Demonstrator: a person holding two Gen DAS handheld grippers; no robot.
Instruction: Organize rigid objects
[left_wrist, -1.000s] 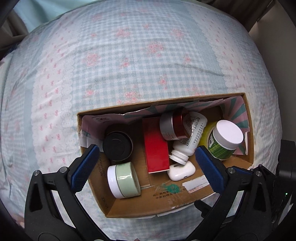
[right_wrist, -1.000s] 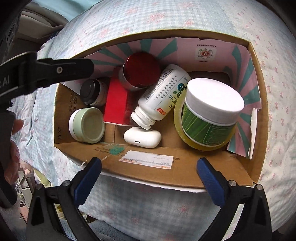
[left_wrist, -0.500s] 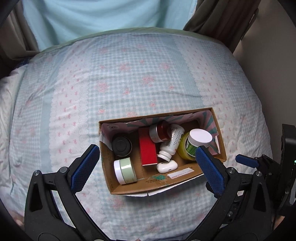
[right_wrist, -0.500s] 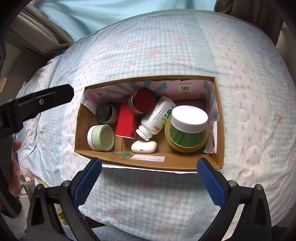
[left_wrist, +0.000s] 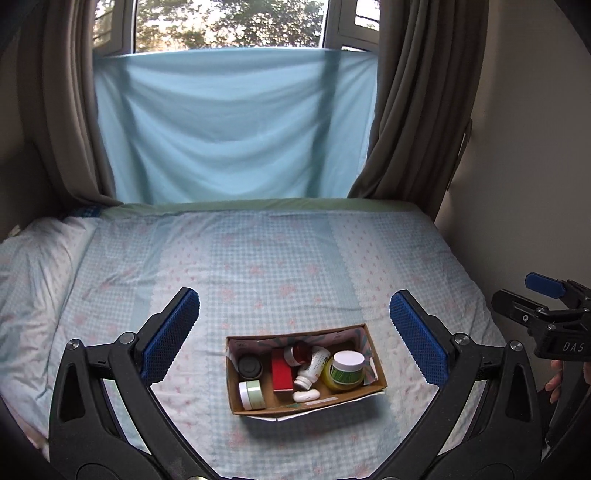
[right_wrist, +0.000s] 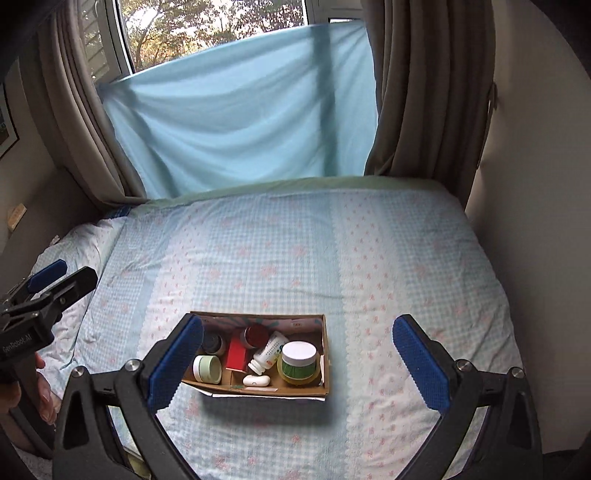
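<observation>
A cardboard box (left_wrist: 380, 384) sits on the bed near its front edge; it also shows in the right wrist view (right_wrist: 326, 369). Inside lie a yellow jar with a white lid (left_wrist: 347, 365), a white pill bottle on its side (left_wrist: 312, 369), a red box (left_wrist: 282, 373), a red-capped jar (left_wrist: 297, 352), a black jar (left_wrist: 249, 366), a pale green jar (left_wrist: 252, 394) and a white earbud case (left_wrist: 304, 396). My left gripper (left_wrist: 293, 334) is open and empty, high above and behind the box. My right gripper (right_wrist: 295, 360) is open and empty, also well back from it.
The bed (left_wrist: 277, 258) has a blue-checked floral sheet. A pillow (left_wrist: 33, 266) lies at the left. A light blue cloth (left_wrist: 236, 125) hangs over the window between brown curtains (left_wrist: 413, 110). A wall (left_wrist: 524, 166) borders the right side.
Both grippers have pulled far back and up from the box, so the whole bed and window now show. The box and its contents have not moved.
</observation>
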